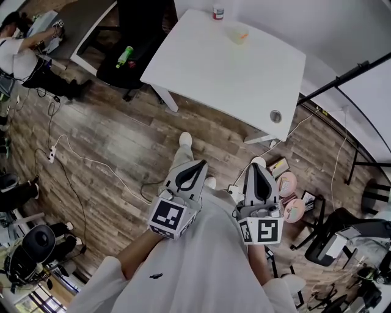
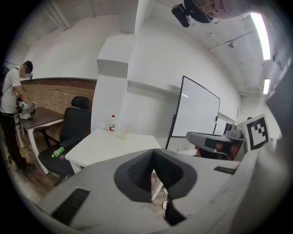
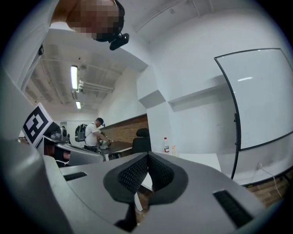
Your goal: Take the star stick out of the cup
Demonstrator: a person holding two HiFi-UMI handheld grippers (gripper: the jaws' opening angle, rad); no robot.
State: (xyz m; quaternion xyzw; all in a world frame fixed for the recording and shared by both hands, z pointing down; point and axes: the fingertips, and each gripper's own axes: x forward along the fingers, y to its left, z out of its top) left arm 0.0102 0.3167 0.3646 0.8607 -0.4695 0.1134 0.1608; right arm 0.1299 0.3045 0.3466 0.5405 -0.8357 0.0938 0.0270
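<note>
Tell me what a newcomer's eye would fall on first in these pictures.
The two grippers come first: the left gripper and the right gripper sit side by side low in the head view, both shut and empty, above the wooden floor. Beyond them stands the big white table, bare except for a small cup holding something orange and a bottle at its far edge.

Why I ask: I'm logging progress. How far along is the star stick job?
Done: nothing; the stick stands in the cup on the table. In hand: nothing; the left gripper and right gripper are shut and empty, held near the person's body, short of the table. Left: approach, grip the stick, lift it out.
</note>
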